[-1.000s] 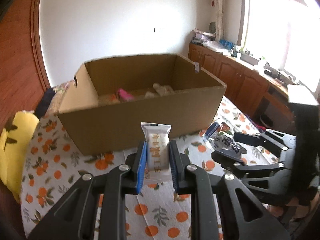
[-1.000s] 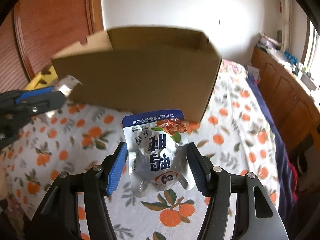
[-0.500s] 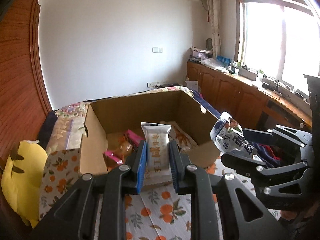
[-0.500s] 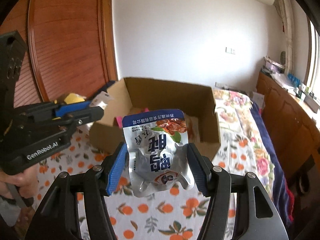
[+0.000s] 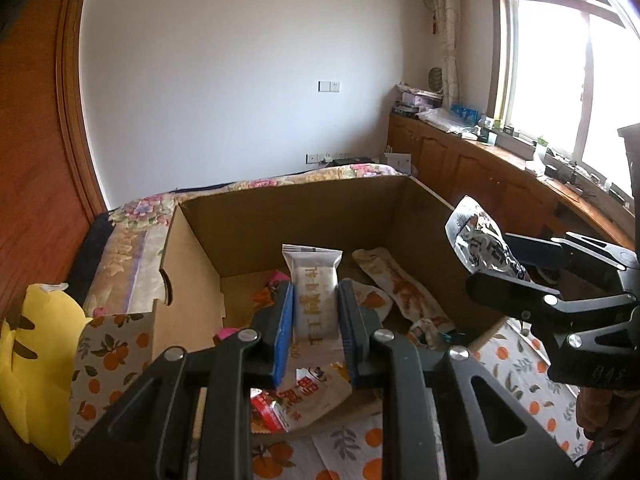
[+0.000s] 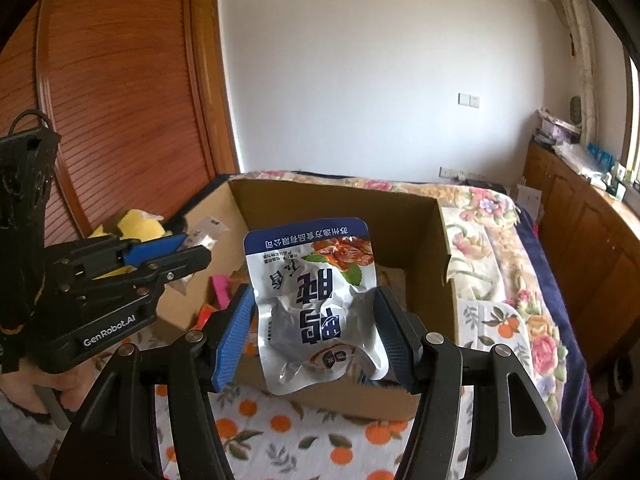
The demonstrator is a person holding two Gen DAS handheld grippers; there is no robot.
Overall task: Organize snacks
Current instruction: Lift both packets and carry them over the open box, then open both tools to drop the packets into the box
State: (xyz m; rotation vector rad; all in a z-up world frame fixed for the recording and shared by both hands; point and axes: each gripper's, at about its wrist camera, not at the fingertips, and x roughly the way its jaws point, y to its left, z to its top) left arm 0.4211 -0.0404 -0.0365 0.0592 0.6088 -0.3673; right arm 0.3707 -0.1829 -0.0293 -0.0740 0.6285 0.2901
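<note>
Above the cardboard box (image 5: 304, 216), a light, crinkly foil pouch (image 6: 316, 304) is pinched by the right gripper (image 6: 316, 332); a slim white packet (image 5: 314, 300) is clamped by the left gripper (image 5: 316, 328)

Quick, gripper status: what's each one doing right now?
Left gripper: shut on the narrow white snack packet.
Right gripper: shut on the silver and blue snack pouch.

box top: cardboard box (image 5: 304, 216) open, no flaps overhead
box floor: snack packets (image 5: 400, 292) scattered, bare patch at back-left
walls: tall sides block level entry
right side: right gripper (image 5: 516, 276) just beside
</note>
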